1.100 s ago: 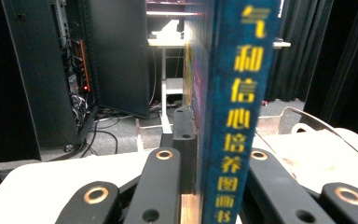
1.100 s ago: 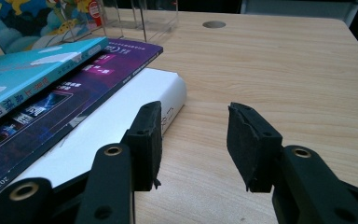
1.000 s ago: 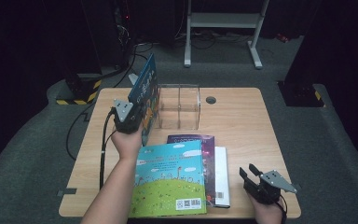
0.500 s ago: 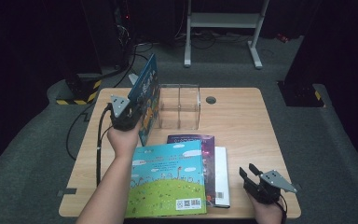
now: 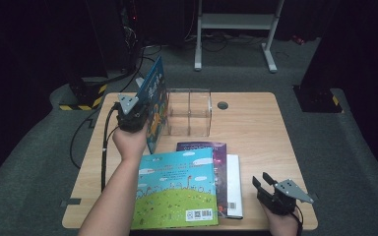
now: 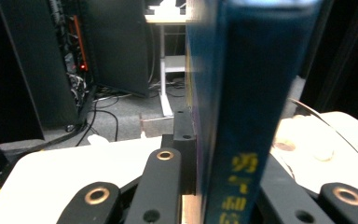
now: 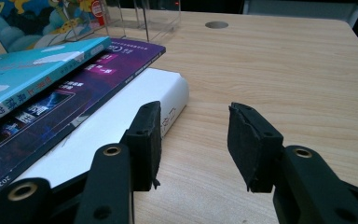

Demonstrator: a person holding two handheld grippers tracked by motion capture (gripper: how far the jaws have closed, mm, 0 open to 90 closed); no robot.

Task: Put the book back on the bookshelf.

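A light wooden table stands on grey carpet in a dark room; from above, the left gripper clamps a thin blue picture book upright, just beside the clear plastic divided rack, at the table's far left. In the left gripper view, the jaws press the book's dark blue spine. In the right gripper view, the right gripper stands half open and empty over bare wood, beside the stacked flat books' white bottom volume, with open table to its right.
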